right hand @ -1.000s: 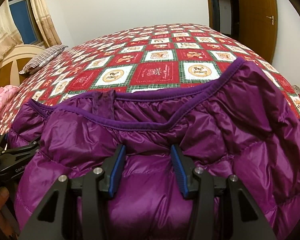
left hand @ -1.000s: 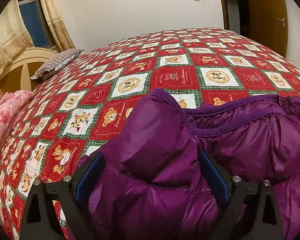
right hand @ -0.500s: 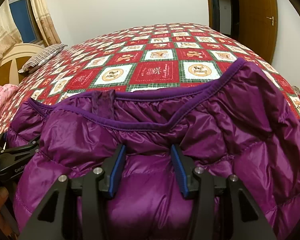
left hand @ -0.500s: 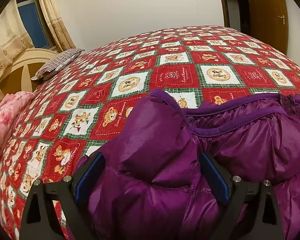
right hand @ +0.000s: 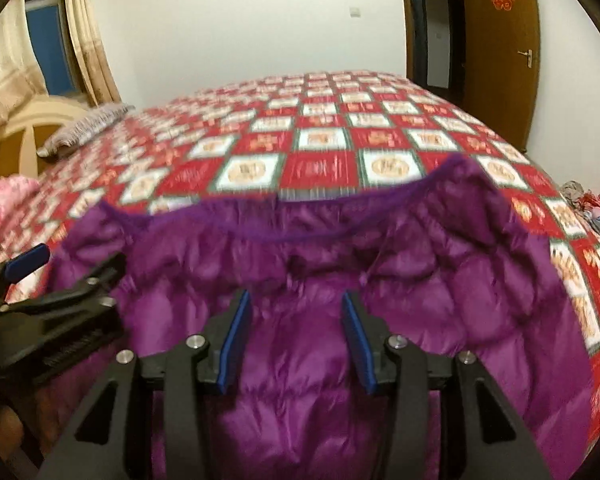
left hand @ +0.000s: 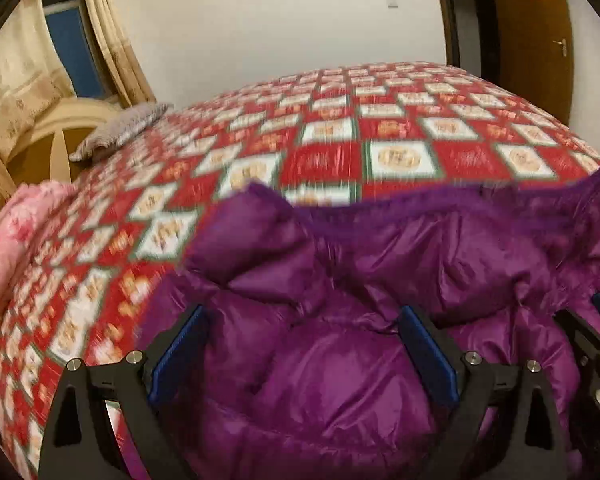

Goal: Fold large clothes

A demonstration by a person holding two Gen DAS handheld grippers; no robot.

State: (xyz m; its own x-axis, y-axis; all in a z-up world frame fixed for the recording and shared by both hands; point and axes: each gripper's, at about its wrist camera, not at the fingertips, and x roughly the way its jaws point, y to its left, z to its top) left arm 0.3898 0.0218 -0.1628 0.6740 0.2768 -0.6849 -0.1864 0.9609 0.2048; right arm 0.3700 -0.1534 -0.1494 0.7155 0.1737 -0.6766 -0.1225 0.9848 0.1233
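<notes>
Both views are smeared by motion blur, so the printed figures in the squares of the red, white and green quilt (left hand: pixel 324 160) cannot be read, and the stitching of the purple down jacket (right hand: pixel 380 280) runs together. The jacket's lower part drops below the bottom edge of each view behind the black gripper frames, so how far it hangs cannot be told; its far edge, trimmed with a darker purple band, lies on the quilt toward the middle of the bed. In the left wrist view the left gripper (left hand: pixel 300 344) has its blue pads (left hand: pixel 176 356) set wide apart with a thick puff of jacket bulging up between them; the fabric fills the gap and presses against both pads, so it is gripped there. The right gripper (right hand: pixel 296 332) holds its pads closer together, clamped on a narrower bunch of the same jacket near its upper seam. Each gripper shows at the edge of the other's view, only partly in frame. A striped pillow (left hand: pixel 120 130) lies at the far left of the bed, a pink cloth (left hand: pixel 12 240) is cut off by the left edge, and a brown door (right hand: pixel 500 52) stands at the right.
</notes>
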